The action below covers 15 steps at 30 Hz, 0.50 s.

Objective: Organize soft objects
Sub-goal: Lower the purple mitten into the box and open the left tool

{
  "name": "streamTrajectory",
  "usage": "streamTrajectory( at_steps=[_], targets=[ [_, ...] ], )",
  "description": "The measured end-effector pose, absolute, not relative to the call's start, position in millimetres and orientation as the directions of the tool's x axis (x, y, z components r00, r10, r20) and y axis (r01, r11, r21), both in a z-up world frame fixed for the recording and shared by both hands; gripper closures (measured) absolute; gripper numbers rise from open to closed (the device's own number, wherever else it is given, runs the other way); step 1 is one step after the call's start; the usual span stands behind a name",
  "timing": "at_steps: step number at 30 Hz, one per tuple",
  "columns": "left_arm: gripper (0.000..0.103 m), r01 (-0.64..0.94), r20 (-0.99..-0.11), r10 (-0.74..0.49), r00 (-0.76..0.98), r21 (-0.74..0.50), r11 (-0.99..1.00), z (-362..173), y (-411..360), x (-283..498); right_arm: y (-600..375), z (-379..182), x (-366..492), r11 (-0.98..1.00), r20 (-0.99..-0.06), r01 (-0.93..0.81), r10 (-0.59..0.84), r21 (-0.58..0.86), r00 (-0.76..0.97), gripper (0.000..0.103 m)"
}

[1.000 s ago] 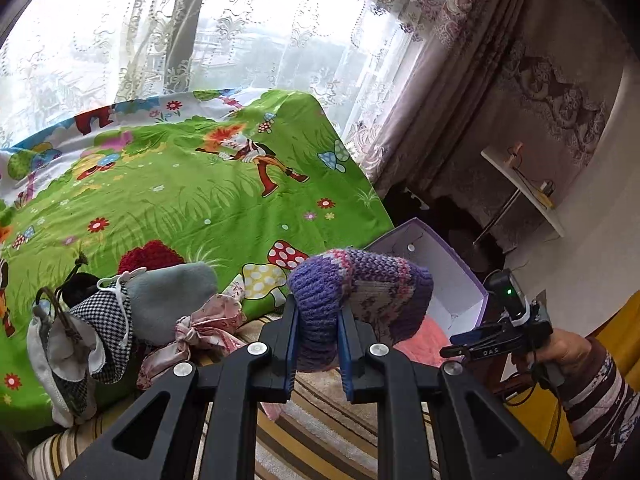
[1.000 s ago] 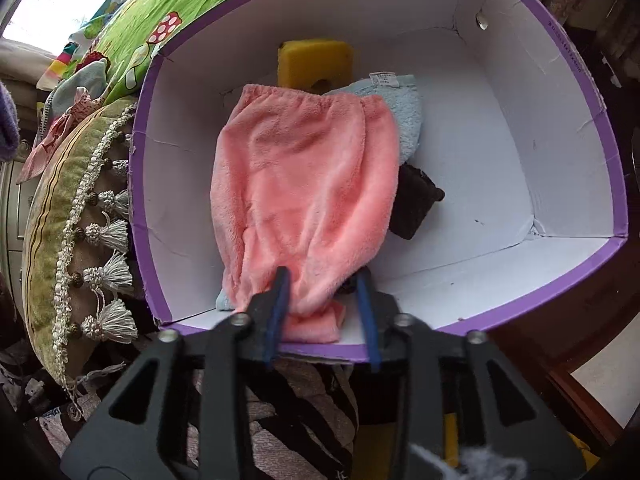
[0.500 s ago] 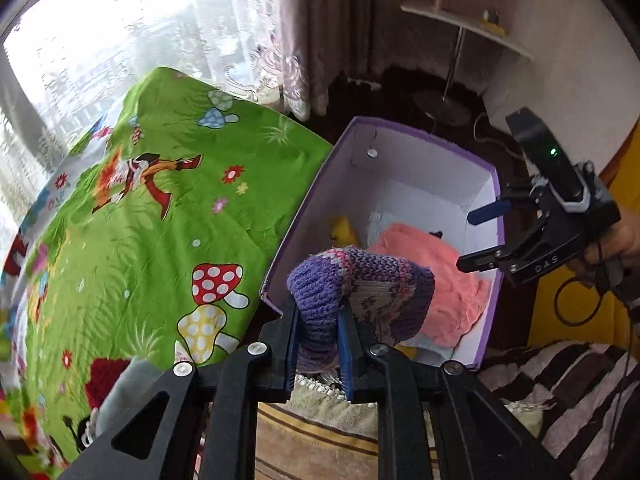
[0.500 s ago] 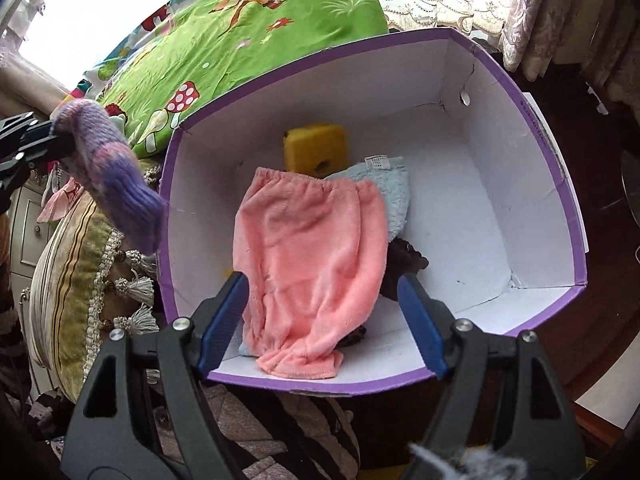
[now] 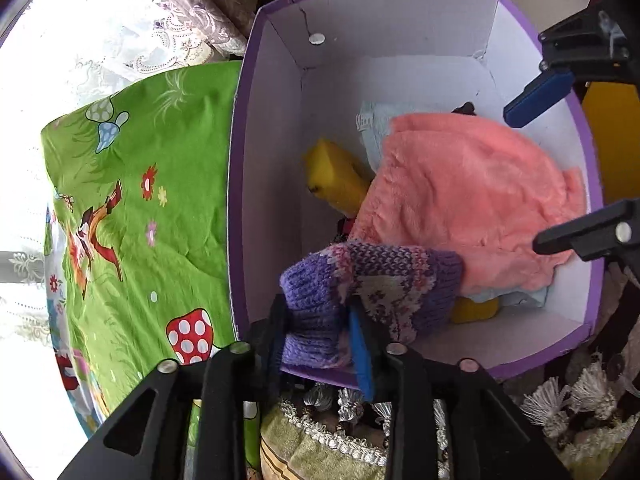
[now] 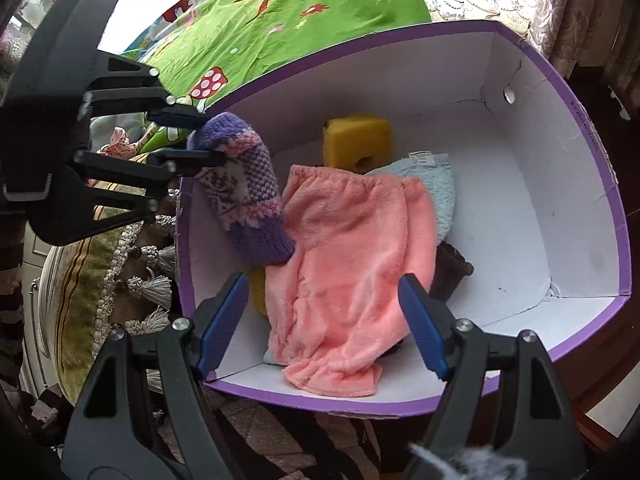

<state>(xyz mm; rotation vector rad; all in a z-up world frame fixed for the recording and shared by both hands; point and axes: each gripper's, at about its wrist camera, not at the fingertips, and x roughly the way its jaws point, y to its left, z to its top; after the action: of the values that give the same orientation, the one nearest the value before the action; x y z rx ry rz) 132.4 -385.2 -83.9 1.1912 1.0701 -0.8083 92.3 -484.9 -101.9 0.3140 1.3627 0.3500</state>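
A purple knitted mitten (image 5: 372,276) (image 6: 244,192) hangs inside the near left corner of the purple-rimmed white box (image 6: 580,120), its lower end against a pink fleece cloth (image 6: 352,264). My left gripper (image 5: 316,320) (image 6: 206,138) still has the mitten's end between its pads, and its jaws are opening. Hovering over the box's near edge, my right gripper (image 6: 322,292) is open wide above the pink cloth with nothing between its fingers. A yellow sponge (image 6: 356,136), a light blue cloth (image 6: 436,184) and a dark brown item (image 6: 452,268) lie partly under the pink cloth.
A green cartoon bedspread (image 5: 140,200) lies beside the box's left wall. A tasselled striped cushion (image 6: 80,280) presses against the box's near left side. Lace curtains (image 5: 120,40) hang behind. The right half of the box floor (image 6: 520,220) is bare.
My left gripper swung from over the bed down into the box with the mitten and its jaws widened. My right gripper let go of the pink cloth, opened wide and lifted slightly.
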Motion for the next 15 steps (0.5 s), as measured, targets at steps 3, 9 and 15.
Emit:
streamTrajectory(
  at_steps=[3,9,15],
  targets=[
    [0.033,0.906,-0.944,0.009,0.329,0.318,0.279,-76.6,-380.9,140.9,-479.2,-103.4,94.1,0.905,-0.890,-0.073,0.426,0.420,0.164,0.023],
    [0.033,0.868,-0.933,-0.137,0.332,0.246,0.432,-18.1,-351.0,154.9,-462.0,-104.7,107.8,0.911,-0.894,-0.113,0.412,0.397,0.176,0.023],
    [0.032,0.688,-0.851,-0.240,0.467,0.179,0.703,38.9,-276.8,166.4,-439.8,-117.8,136.6,0.942,-0.921,-0.118,0.334,0.315,0.201,0.023]
  ],
)
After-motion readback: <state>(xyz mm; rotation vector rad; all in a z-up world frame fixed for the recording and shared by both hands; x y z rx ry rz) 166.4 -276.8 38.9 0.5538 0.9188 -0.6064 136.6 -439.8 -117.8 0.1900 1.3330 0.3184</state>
